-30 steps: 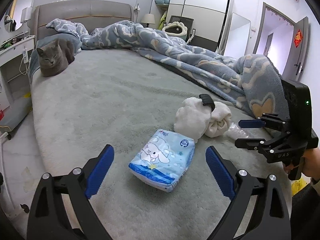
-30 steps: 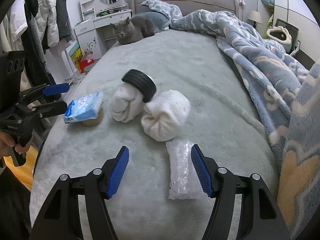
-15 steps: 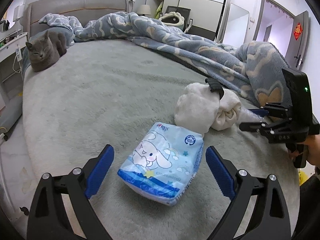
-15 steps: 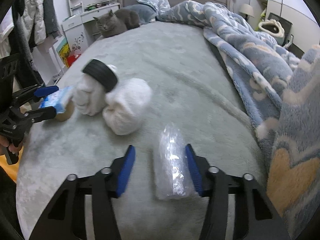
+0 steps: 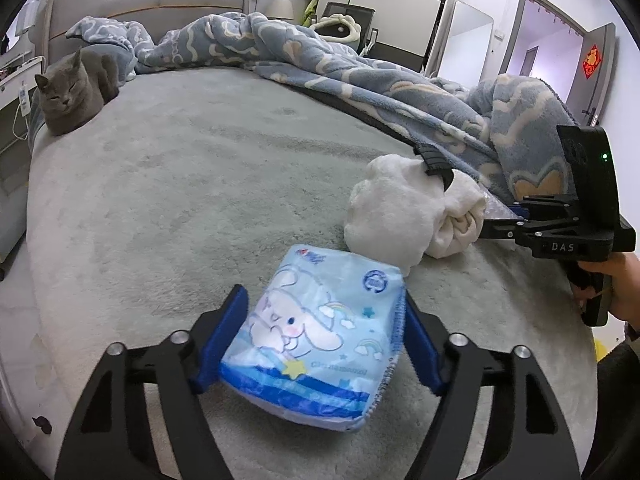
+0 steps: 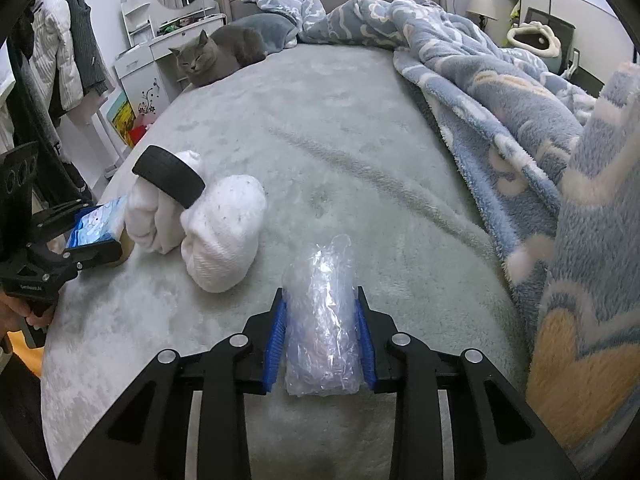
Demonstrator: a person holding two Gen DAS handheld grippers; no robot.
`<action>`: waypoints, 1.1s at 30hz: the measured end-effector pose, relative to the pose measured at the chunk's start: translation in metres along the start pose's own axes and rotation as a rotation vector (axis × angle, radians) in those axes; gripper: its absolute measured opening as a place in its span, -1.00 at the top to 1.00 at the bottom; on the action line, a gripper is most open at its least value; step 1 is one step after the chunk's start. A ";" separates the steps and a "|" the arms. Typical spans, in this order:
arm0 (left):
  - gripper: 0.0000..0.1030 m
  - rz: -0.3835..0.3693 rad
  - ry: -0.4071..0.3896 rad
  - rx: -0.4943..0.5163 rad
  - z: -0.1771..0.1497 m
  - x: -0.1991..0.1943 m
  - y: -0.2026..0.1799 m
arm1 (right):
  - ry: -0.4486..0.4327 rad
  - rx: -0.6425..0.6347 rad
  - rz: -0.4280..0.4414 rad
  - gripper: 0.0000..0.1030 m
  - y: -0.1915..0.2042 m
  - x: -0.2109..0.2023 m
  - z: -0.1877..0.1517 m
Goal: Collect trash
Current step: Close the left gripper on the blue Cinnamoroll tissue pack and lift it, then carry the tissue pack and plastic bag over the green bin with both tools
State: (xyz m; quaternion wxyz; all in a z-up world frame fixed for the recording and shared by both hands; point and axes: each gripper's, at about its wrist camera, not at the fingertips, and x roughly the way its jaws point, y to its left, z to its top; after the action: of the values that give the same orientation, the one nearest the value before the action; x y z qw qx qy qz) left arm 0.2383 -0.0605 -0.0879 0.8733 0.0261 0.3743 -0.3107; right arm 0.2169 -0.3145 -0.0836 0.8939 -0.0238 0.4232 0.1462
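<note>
A blue cartoon tissue pack lies on the grey bed cover near its front edge. My left gripper has closed on it, both blue pads pressed to its sides; the pack also shows in the right wrist view. A clear crumpled plastic wrap lies on the bed by the blue blanket. My right gripper is shut on it, pads against both sides. In the left wrist view the right gripper sits behind the white bundle and the wrap is mostly hidden.
Rolled white socks with a black band lie between the two grippers. A grey cat rests at the head of the bed. A rumpled blue blanket covers the right side. A dresser stands left.
Both grippers moved forward and closed: the left onto the tissue pack, the right onto the plastic wrap. Both were open a second ago.
</note>
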 end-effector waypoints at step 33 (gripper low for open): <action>-0.26 0.145 -0.020 -0.108 -0.030 -0.084 -0.010 | -0.088 -0.023 0.038 0.37 0.089 -0.051 -0.013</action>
State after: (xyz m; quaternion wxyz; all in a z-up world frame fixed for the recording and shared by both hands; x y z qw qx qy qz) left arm 0.1693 -0.0158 -0.0514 0.8974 0.0032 0.3789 -0.2262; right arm 0.1514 -0.2436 -0.0463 0.9083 -0.0195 0.3822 0.1691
